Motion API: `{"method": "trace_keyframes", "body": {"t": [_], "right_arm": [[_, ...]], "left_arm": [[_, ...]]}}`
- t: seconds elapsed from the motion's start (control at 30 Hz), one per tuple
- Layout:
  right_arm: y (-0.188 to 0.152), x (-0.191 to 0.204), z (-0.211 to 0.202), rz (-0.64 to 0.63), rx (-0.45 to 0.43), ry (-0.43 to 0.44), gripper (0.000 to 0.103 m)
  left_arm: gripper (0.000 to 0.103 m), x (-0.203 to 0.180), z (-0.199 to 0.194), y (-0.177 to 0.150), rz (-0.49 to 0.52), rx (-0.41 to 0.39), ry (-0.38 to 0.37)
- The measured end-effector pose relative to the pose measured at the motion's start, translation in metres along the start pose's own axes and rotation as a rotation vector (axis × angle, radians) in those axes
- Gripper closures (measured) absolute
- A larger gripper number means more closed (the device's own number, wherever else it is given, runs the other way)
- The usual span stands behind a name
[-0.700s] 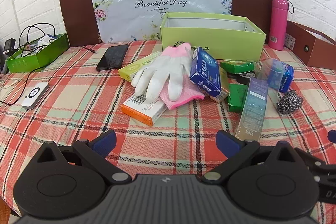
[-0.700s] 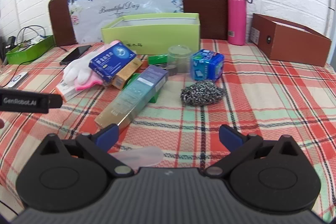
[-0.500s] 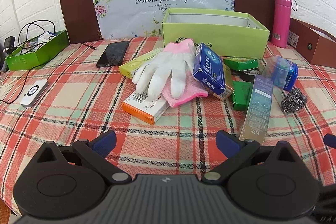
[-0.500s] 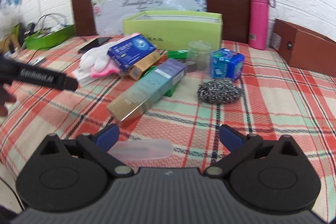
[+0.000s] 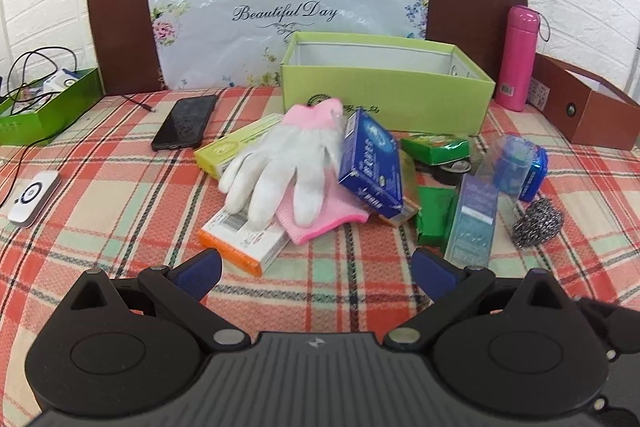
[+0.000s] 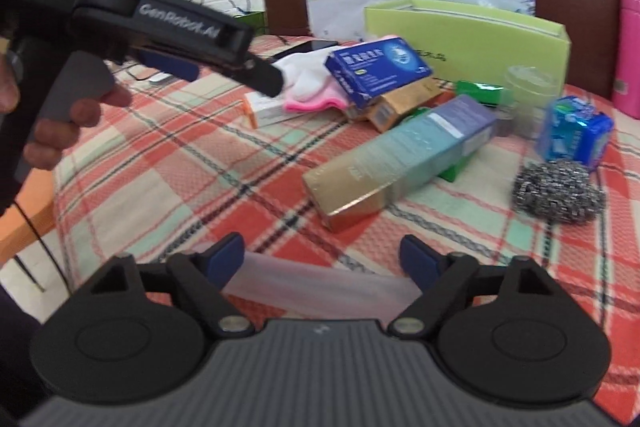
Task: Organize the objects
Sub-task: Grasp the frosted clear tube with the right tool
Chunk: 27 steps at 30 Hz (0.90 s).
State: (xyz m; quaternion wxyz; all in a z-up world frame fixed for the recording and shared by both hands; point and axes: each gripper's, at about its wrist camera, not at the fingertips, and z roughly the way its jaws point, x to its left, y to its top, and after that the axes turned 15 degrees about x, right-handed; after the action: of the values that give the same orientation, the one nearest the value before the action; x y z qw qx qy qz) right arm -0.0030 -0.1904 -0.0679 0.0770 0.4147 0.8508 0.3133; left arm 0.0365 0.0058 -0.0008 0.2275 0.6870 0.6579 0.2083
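Observation:
My left gripper [image 5: 316,273] stands open above the plaid cloth, nothing between its blue pads. Just beyond it lies a pile: an orange-and-white box [image 5: 244,239], a white-and-pink glove [image 5: 280,171], a blue box [image 5: 372,163] and a long teal box [image 5: 472,219]. An open lime-green box [image 5: 384,99] stands behind them. My right gripper [image 6: 322,257] is low at the table's near edge, shut on a clear plastic case [image 6: 320,283] that spans the gap, with a pad at each end. A hand [image 6: 72,115] holds the left tool at that view's upper left.
A steel scourer [image 6: 558,191], a blue packet [image 6: 576,135] and a clear jar [image 6: 532,87] sit right of the pile. A phone [image 5: 186,123], a white device [image 5: 34,195] and a green tray with cables [image 5: 40,111] are at the left. A pink bottle [image 5: 520,59] and a brown box [image 5: 588,111] stand at the back right.
The right gripper has swung left and its jaws have narrowed; the clear case, earlier beside its left finger, now lies between the pads. The left gripper has edged closer to the pile.

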Motion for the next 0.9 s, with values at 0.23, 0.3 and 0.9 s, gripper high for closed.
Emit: {"method": "trace_keyframes", "body": {"t": [0.23,0.3,0.9], "right_arm": [[-0.009,0.003,0.001,-0.113,0.044,0.037,0.020],[-0.002,0.005,0.006,-0.098,0.054,-0.032,0.028],[-0.045,-0.016,-0.045,0.225,0.101,-0.321,0.076]], "left_arm": [[0.000,-0.022,0.011,0.010,0.116,-0.001,-0.140],[0.002,-0.034,0.019,0.015,0.162,0.011,-0.172],[0.031,-0.103,0.082,0.051,0.124,0.153,-0.382]]}}
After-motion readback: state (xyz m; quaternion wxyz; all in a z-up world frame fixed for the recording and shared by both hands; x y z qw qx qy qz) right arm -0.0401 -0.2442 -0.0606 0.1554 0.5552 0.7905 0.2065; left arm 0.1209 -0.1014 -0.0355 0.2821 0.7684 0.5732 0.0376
